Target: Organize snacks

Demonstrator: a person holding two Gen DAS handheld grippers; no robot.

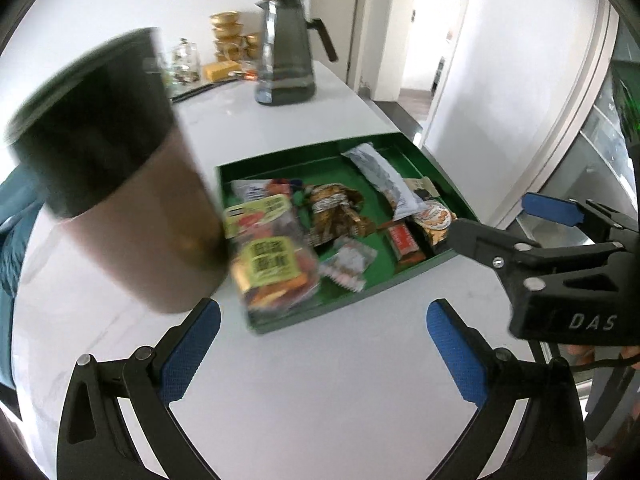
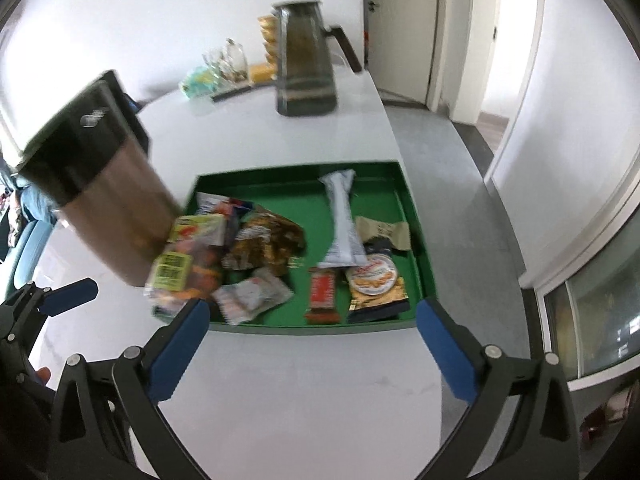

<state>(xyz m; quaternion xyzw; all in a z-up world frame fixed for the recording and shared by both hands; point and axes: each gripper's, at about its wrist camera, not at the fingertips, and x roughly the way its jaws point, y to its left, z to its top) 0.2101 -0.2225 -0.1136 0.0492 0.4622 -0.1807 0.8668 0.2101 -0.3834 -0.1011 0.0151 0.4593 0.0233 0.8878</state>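
Note:
A green tray [image 1: 360, 296] [image 2: 420, 248] on the white table holds several snack packets: a clear bag with yellow-green labels [image 1: 268, 264] [image 2: 180, 268], a gold-brown wrapper [image 1: 336, 208] [image 2: 264, 244], a long white pack [image 1: 380, 176] [image 2: 342, 220], a red bar [image 1: 406, 242] [image 2: 323, 292] and a round-label biscuit pack [image 1: 434, 218] [image 2: 376, 280]. My left gripper [image 1: 324, 344] is open and empty in front of the tray. My right gripper [image 2: 312, 348] is open and empty, also before the tray; it shows in the left wrist view [image 1: 504, 216] at the tray's right corner.
A tall brown canister with a black lid [image 1: 120, 184] [image 2: 100, 184] stands close at the tray's left. A dark glass kettle [image 1: 286, 52] [image 2: 306, 64], glass jars [image 1: 186, 60] and stacked gold cups [image 1: 228, 36] sit at the back. The table edge runs along the right.

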